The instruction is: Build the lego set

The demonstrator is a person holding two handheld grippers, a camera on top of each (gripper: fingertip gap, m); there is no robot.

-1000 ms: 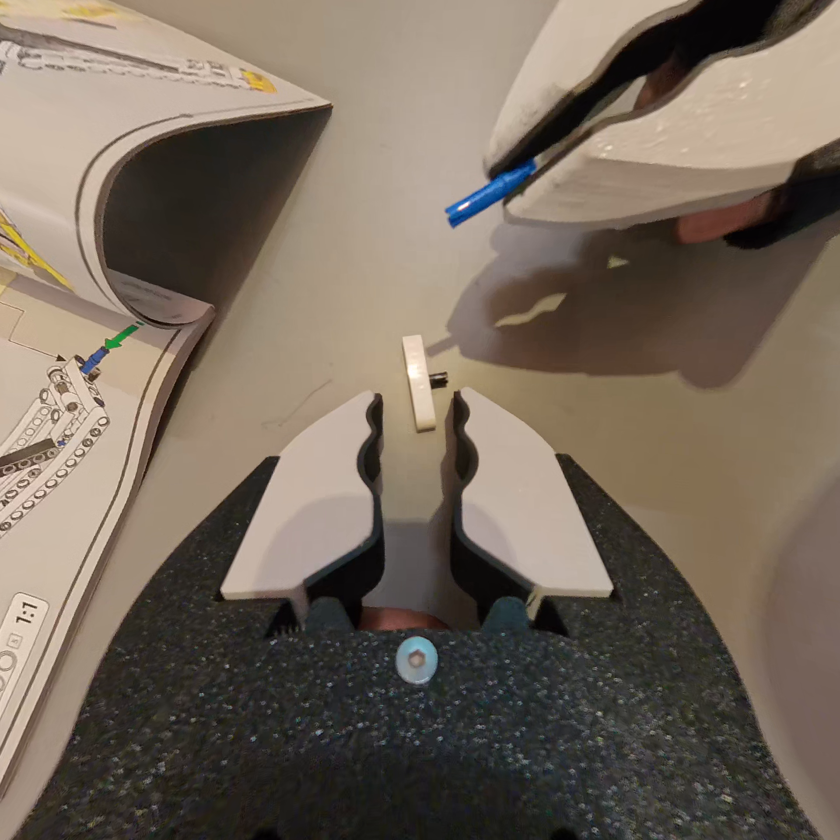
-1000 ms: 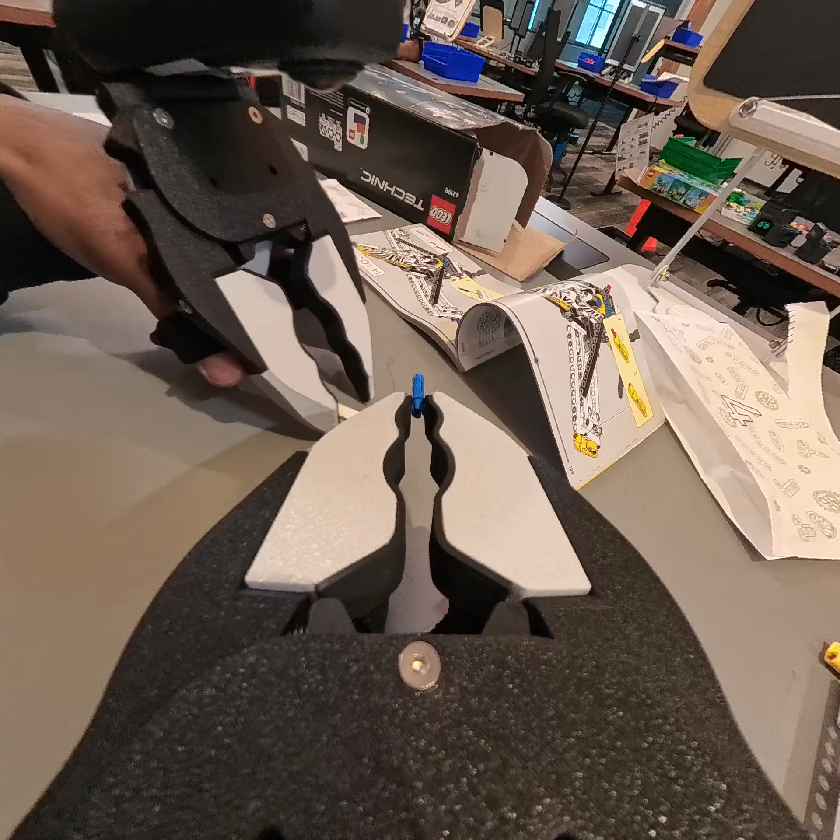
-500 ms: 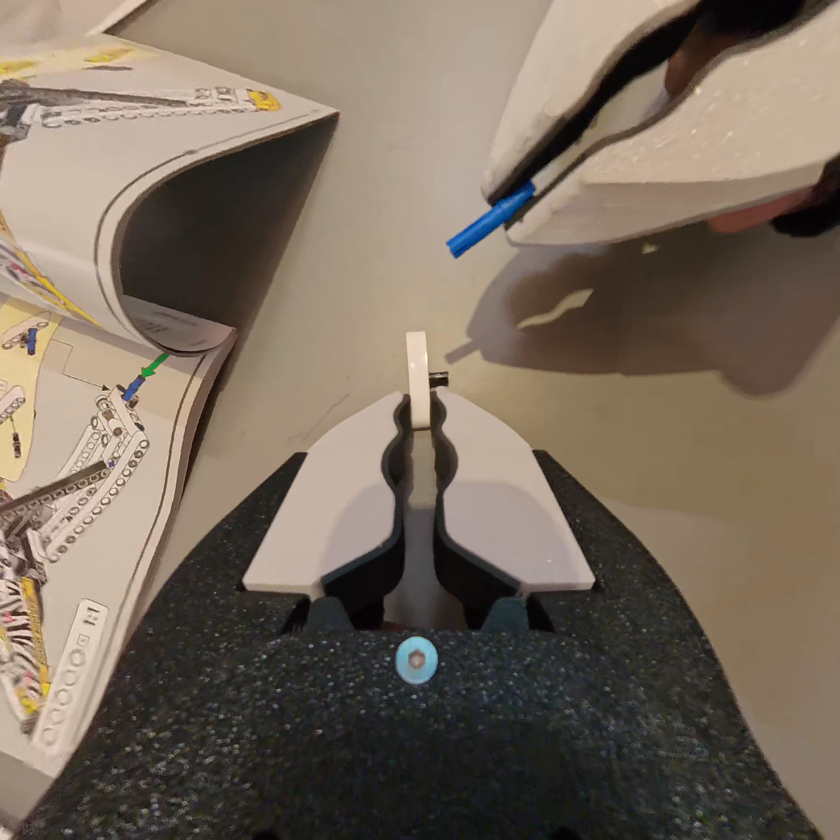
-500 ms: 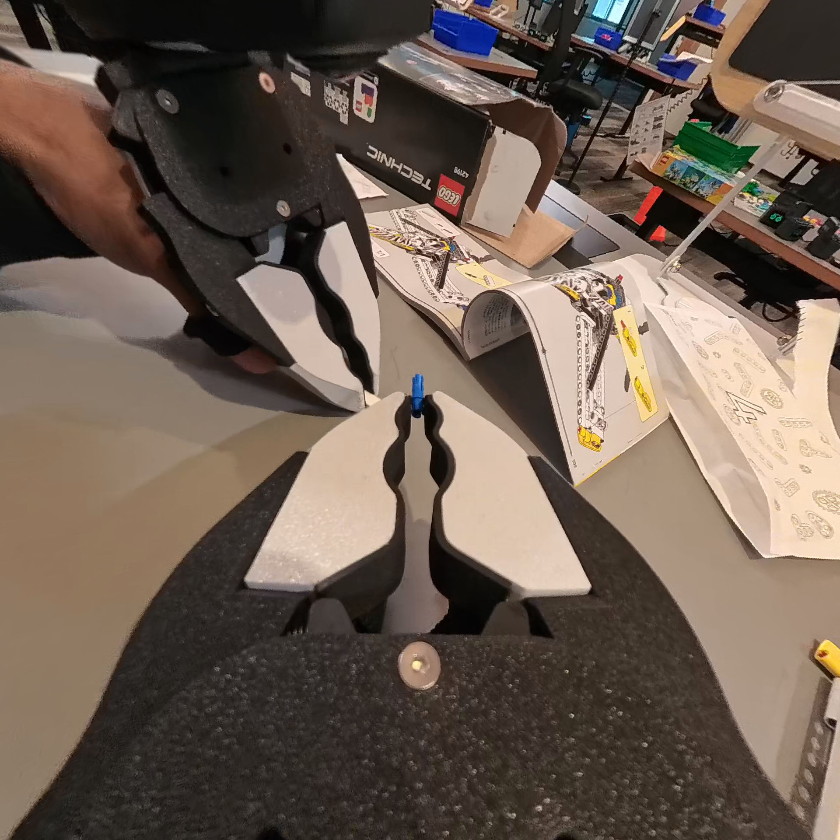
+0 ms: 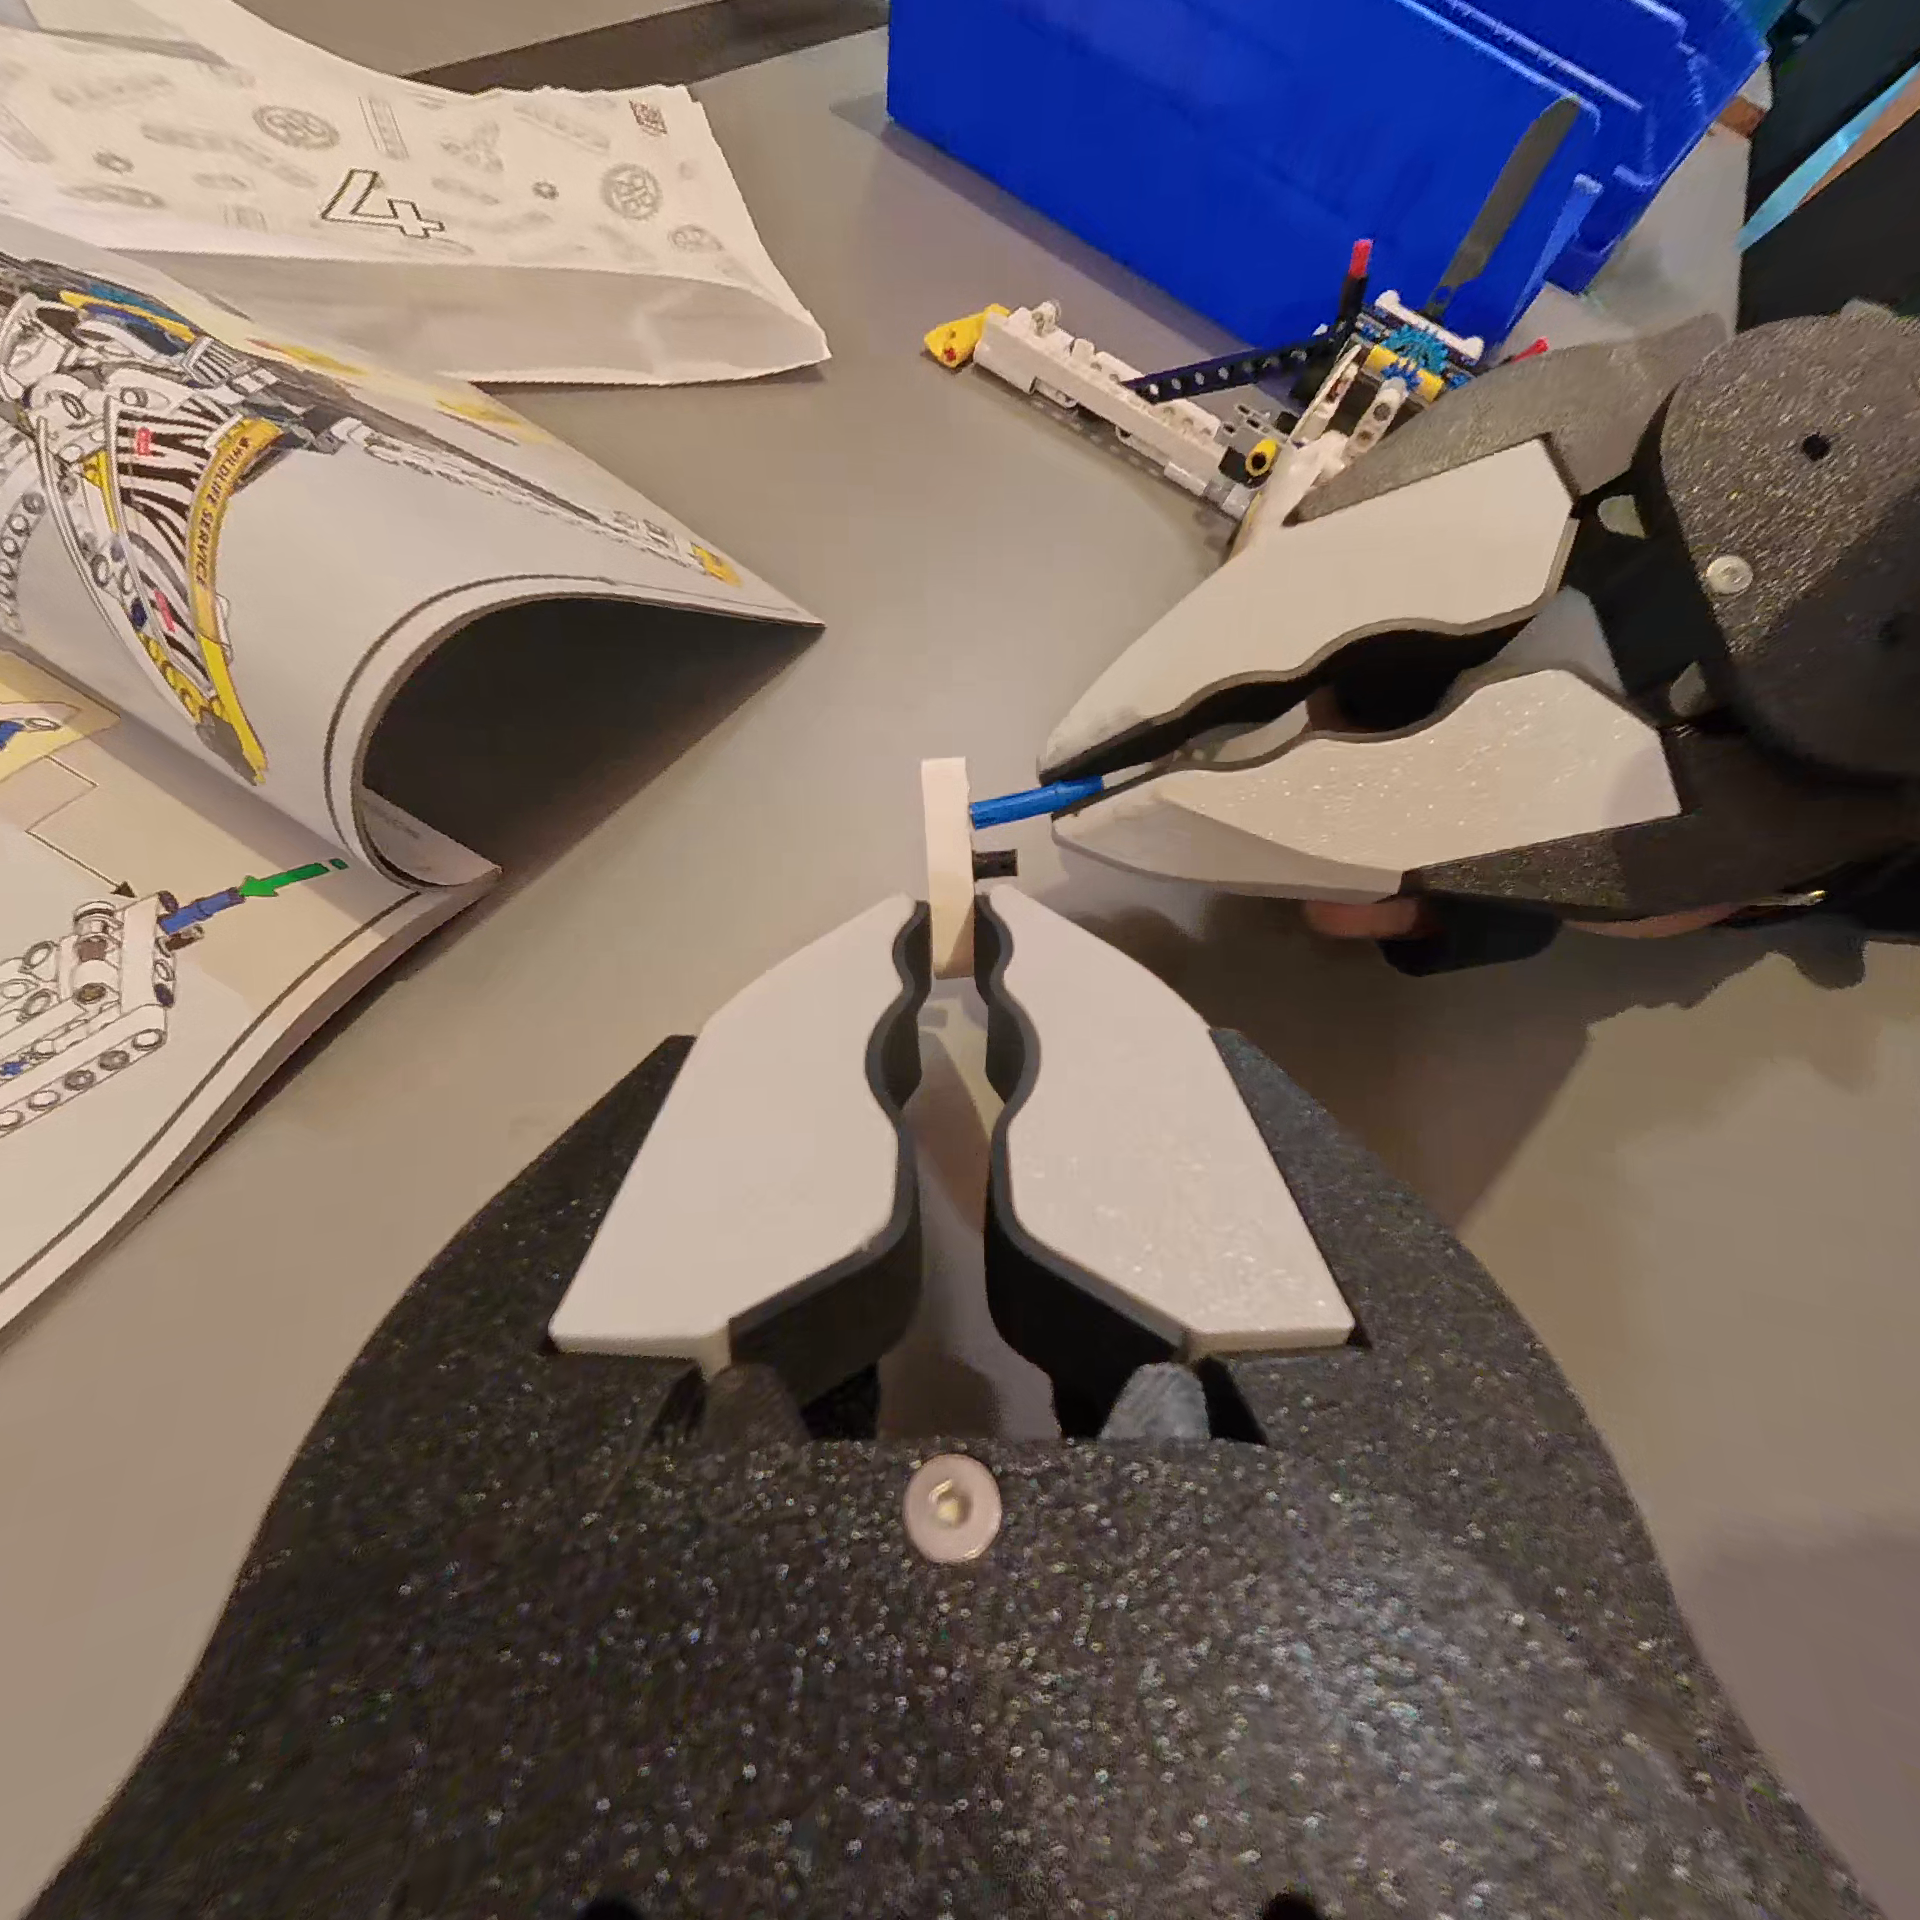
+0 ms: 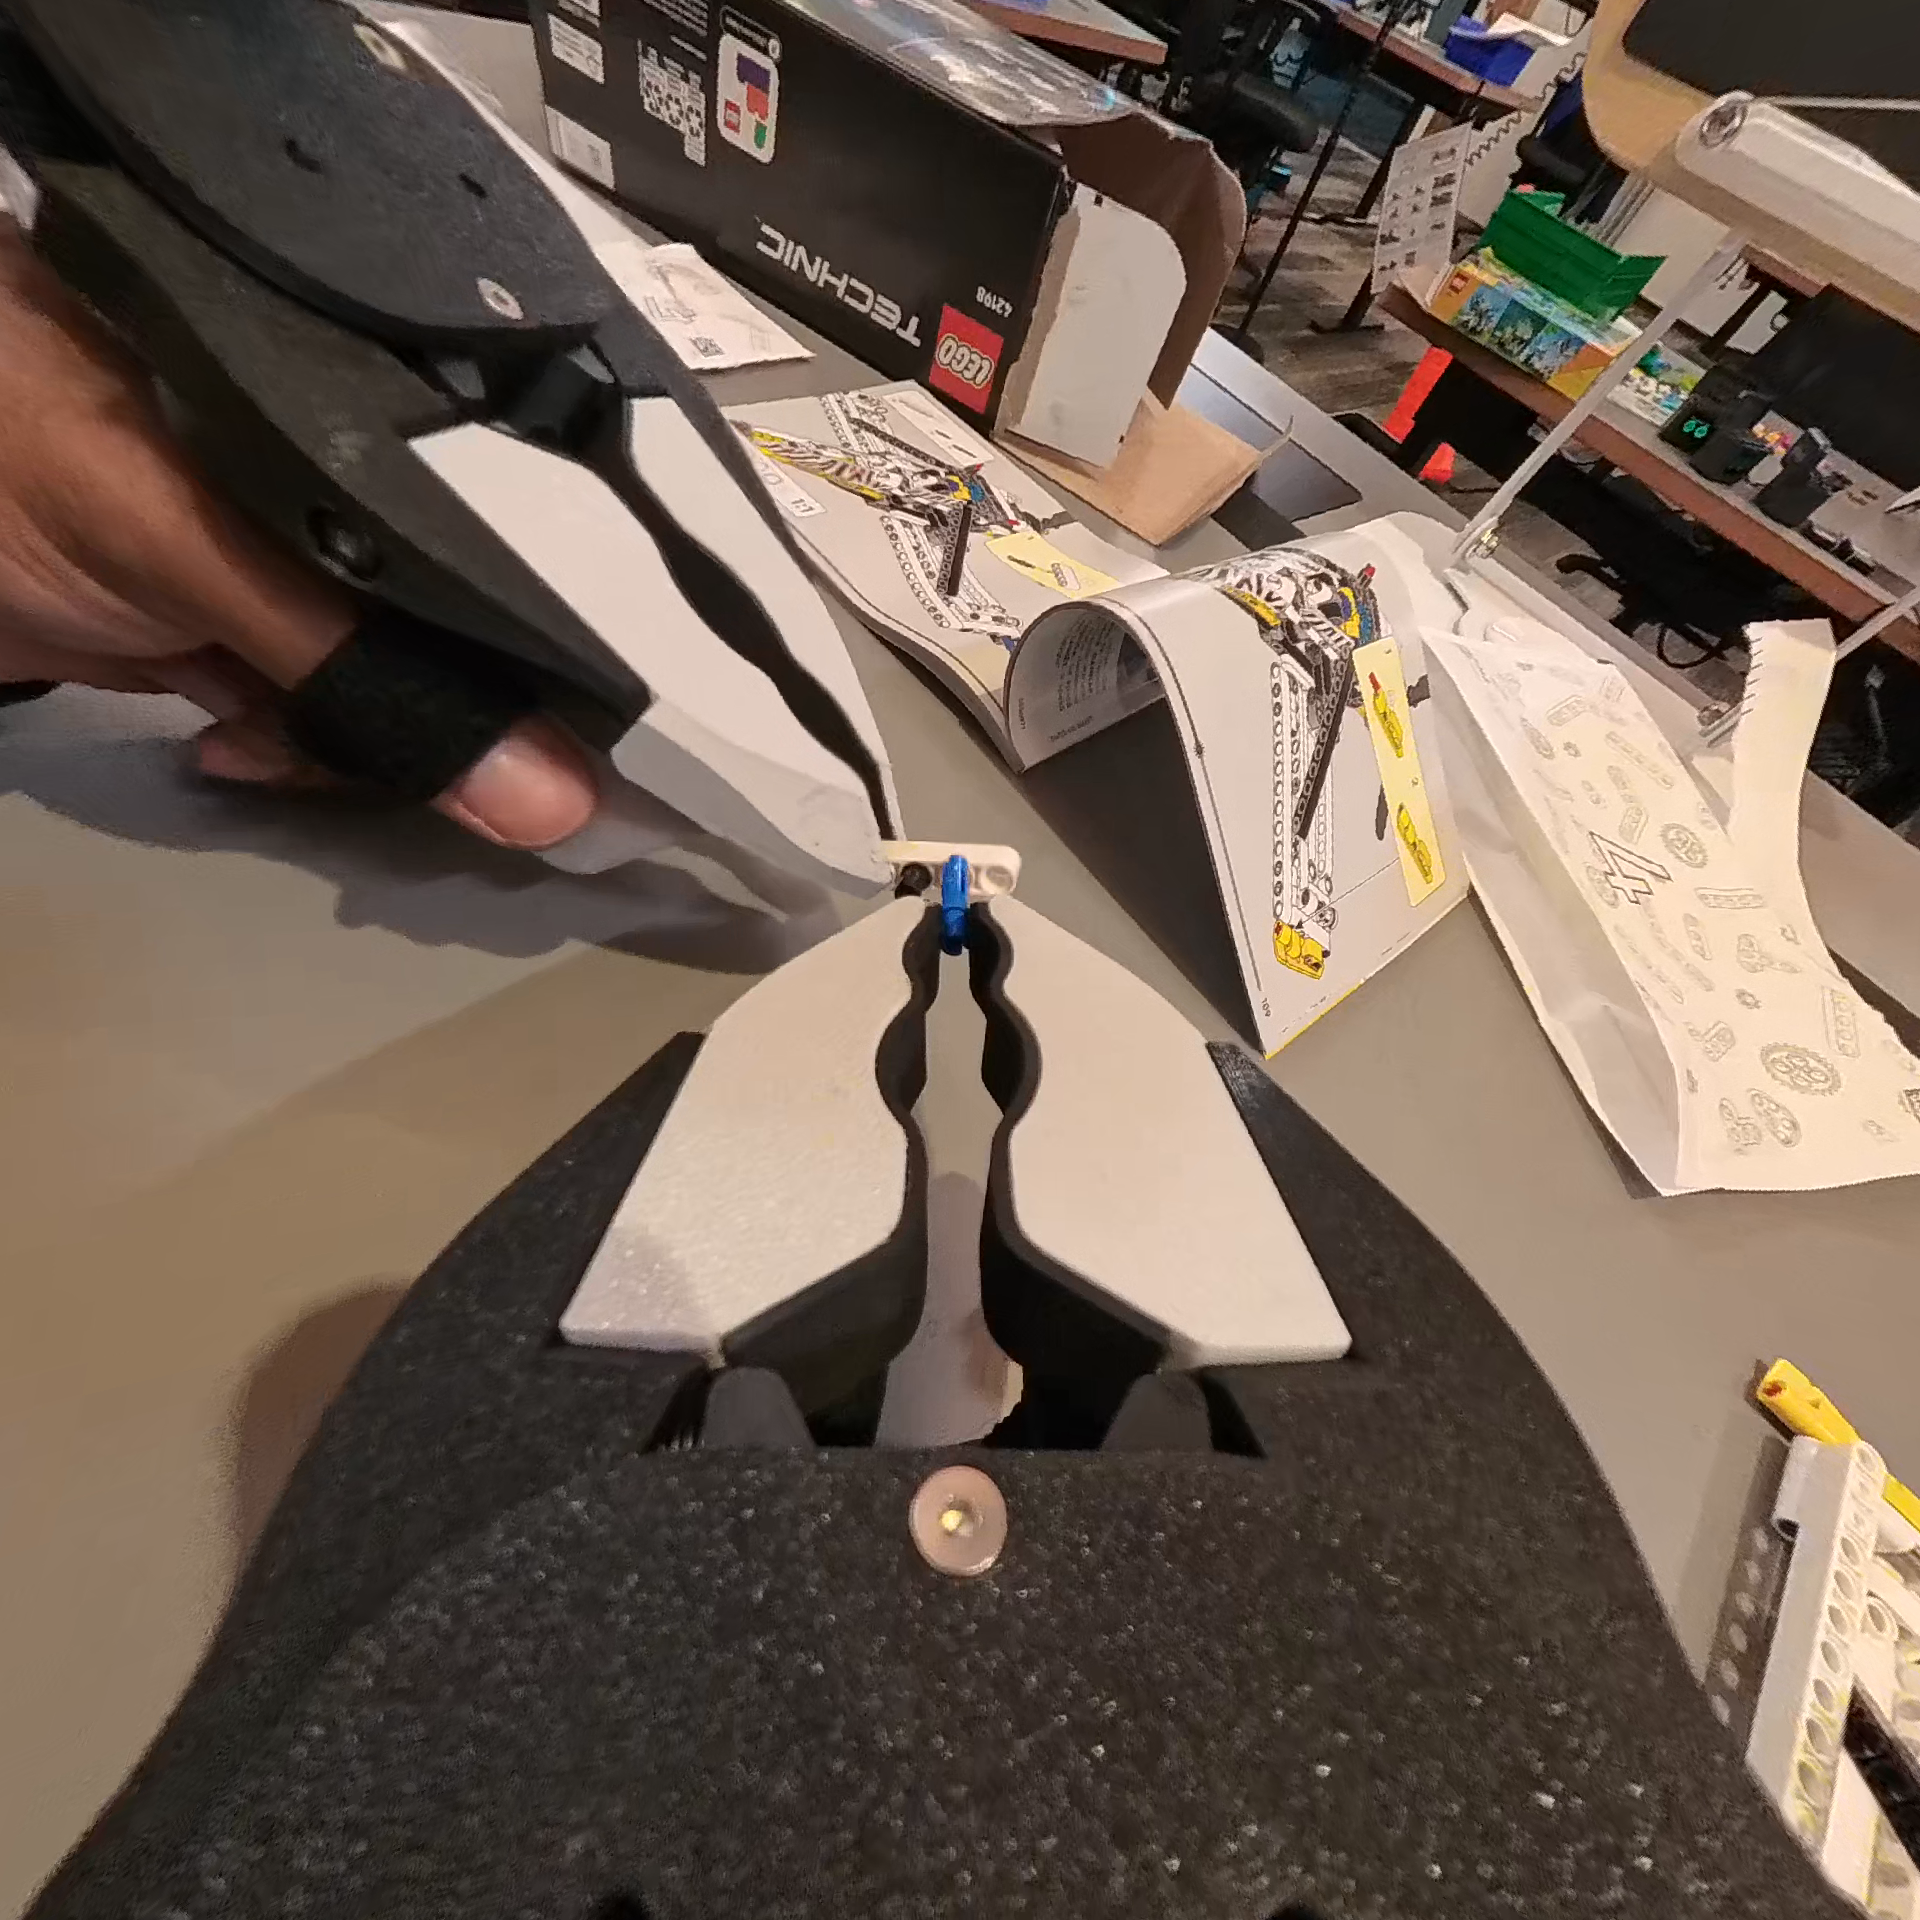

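Two cameras, one riding on each set of tongs

Each looks forward along its own tongs, very close, down at the grey table [image 5: 644, 987]. They face each other, so both see the white piece [image 5: 948, 862] and the open booklet [image 6: 1299, 790].

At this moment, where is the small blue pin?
The blue pin is clamped at the tips of the right gripper, right of centre in the left wrist view, its free end at the white beam held by the left gripper.

We see a grey table [image 5: 1039, 468]. On it an open instruction booklet [image 5: 312, 582]; beyond the booklet a white printed paper bag [image 5: 468, 208], a partly built brick model [image 5: 1195, 395], a blue bin [image 5: 1247, 135].
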